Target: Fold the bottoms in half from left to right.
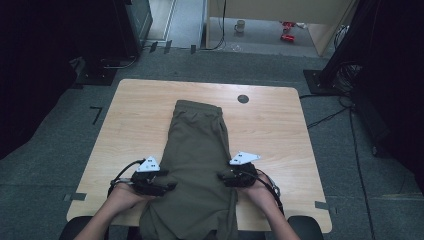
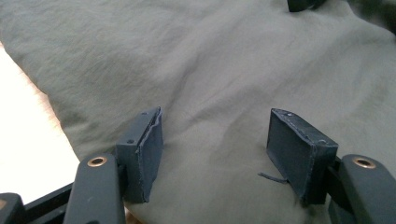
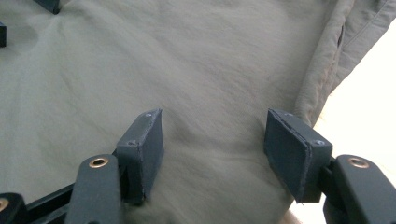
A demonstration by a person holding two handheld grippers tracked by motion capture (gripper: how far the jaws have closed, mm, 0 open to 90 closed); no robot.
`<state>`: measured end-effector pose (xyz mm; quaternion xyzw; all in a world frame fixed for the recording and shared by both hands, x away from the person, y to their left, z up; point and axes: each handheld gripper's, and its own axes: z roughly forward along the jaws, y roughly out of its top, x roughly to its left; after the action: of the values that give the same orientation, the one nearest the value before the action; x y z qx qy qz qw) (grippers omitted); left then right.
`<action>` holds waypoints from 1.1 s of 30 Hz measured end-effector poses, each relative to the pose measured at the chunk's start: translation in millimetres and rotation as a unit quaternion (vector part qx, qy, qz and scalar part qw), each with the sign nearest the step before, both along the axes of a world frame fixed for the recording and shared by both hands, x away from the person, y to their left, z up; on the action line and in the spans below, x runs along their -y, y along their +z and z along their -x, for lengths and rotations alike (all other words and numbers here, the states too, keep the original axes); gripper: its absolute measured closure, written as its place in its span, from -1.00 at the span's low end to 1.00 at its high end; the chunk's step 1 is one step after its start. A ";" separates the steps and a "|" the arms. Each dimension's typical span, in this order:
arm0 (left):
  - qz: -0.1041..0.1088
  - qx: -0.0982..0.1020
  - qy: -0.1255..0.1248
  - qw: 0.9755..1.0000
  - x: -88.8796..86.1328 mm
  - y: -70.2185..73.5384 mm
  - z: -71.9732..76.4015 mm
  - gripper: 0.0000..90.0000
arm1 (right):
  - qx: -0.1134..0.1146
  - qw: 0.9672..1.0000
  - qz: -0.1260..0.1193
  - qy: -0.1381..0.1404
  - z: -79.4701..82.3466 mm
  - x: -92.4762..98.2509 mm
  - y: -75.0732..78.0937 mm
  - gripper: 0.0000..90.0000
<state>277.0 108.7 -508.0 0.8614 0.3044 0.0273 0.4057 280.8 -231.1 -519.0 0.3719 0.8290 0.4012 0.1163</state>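
I have the olive shorts (image 1: 197,165) laid lengthwise down the middle of the worktop (image 1: 135,115), waistband at the far end and the leg hems hanging over the near edge towards me. They already lie as a narrow strip, which I take to mean one leg has been folded over the other, so the lengthwise fold looks done; the fabric is fairly smooth, with only soft creases. What I judge is left is the crosswise fold, bringing the near end up towards the waistband, and perhaps a last tidy. My left tongs (image 1: 161,186) sit at the left edge of the cloth and my right tongs (image 1: 223,178) at the right edge, level with each other across the garment. In the left gripper view my left tongs (image 2: 215,149) stand apart with the pads resting on or just over the fabric, nothing pinched between them; in the right gripper view my right tongs (image 3: 212,149) are likewise apart, near the seamed side edge. So no grip is taken yet.
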 end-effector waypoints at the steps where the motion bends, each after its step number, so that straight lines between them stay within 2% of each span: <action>1: 0.000 0.001 0.000 1.000 -0.6 0.6 -0.1 -0.16 | -0.005 1.000 -0.003 -0.001 -1.1 0.1 0.8 -0.17; 3: 0.003 0.008 -0.003 1.000 -2.5 1.9 0.6 -0.14 | -0.012 1.000 -0.007 -0.010 -2.4 0.9 5.6 -0.11; 8: 0.006 0.023 0.007 1.000 -5.3 9.0 -2.5 -0.14 | 0.002 0.999 -0.031 -0.024 -2.6 4.8 15.9 -0.07; 13: 0.009 0.040 0.012 0.999 -9.5 16.4 -6.0 -0.12 | -0.006 0.999 -0.030 -0.029 -9.2 4.1 19.3 -0.06; 16: 0.014 0.043 0.013 0.999 -10.9 18.6 -14.1 -0.11 | -0.010 0.999 -0.027 -0.030 -13.2 2.8 19.8 -0.04; 20: 0.001 0.061 0.000 0.998 -8.6 19.9 -24.0 -0.08 | -0.008 0.999 -0.030 -0.034 -20.2 2.1 19.3 -0.04; 22: -0.002 0.063 -0.003 0.998 -6.2 20.2 -28.2 -0.08 | -0.016 0.999 -0.025 -0.038 -25.2 1.9 18.8 -0.06; 28: -0.008 0.045 0.001 0.999 -2.6 18.1 -44.0 -0.10 | -0.021 0.999 -0.015 -0.047 -36.3 0.0 18.5 -0.08; 30: -0.009 0.030 0.003 1.000 -3.3 17.4 -50.2 -0.11 | -0.015 0.999 -0.015 -0.046 -38.8 0.0 17.3 -0.06; 32: 0.003 0.006 -0.005 1.000 -4.4 18.1 -57.5 -0.12 | -0.015 0.998 -0.022 -0.052 -41.6 1.8 16.9 -0.04; 33: 0.005 0.004 -0.005 1.000 -4.2 18.6 -60.6 -0.12 | -0.018 0.998 -0.025 -0.056 -43.9 2.8 17.4 -0.05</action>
<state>337.6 113.0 -489.4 0.8608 0.2983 0.0266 0.4114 324.7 -234.0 -501.6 0.4276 0.7987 0.4078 0.1143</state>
